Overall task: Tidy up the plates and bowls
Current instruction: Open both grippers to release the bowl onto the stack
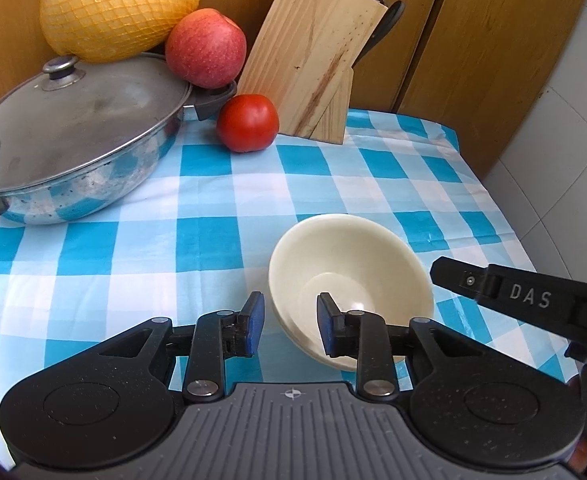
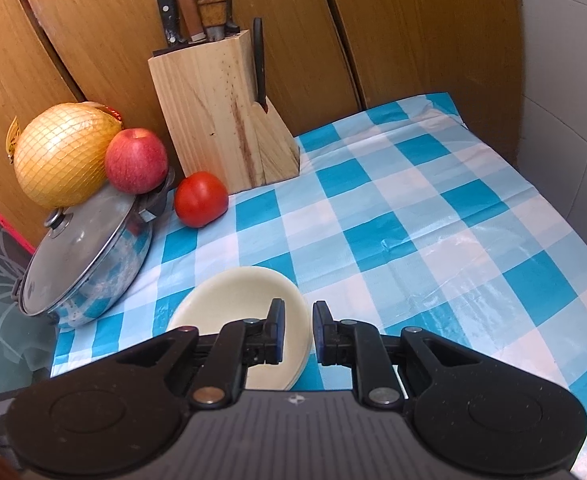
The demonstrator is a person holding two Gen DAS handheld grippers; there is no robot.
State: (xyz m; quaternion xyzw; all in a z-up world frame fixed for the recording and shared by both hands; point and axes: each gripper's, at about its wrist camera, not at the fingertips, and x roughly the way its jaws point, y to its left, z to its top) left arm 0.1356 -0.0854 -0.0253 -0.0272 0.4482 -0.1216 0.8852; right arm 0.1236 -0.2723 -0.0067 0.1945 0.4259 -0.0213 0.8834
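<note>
A cream bowl point(image 1: 349, 276) sits tilted on the blue-and-white checked cloth point(image 1: 197, 240), and under its near edge there seems to be a second rim, as if two bowls were nested. It lies right at the tips of both tongs. The left gripper point(image 1: 289, 324) straddles the bowl's near-left rim with its blue pads point(image 1: 255, 322) apart: one pad is outside the wall, the other over the bowl's hollow, and neither presses on it. The right gripper point(image 2: 297, 330) straddles the bowl point(image 2: 241, 300) on its other side, one finger inside, one outside; its jaws stand only narrowly apart, and I cannot tell whether they pinch the wall. From the left tongs' camera the right tool comes in as a black arm just beside the bowl.

Farther out, ahead and to the left of the tongs, stands a lidded steel pot point(image 1: 73, 152), with an apple point(image 1: 205, 48) and a netted pomelo point(image 1: 117, 8) behind it. A tomato point(image 1: 248, 122) rests just in front of a wooden knife block point(image 1: 313, 64), straight ahead against the wooden panels point(image 2: 413, 28).
</note>
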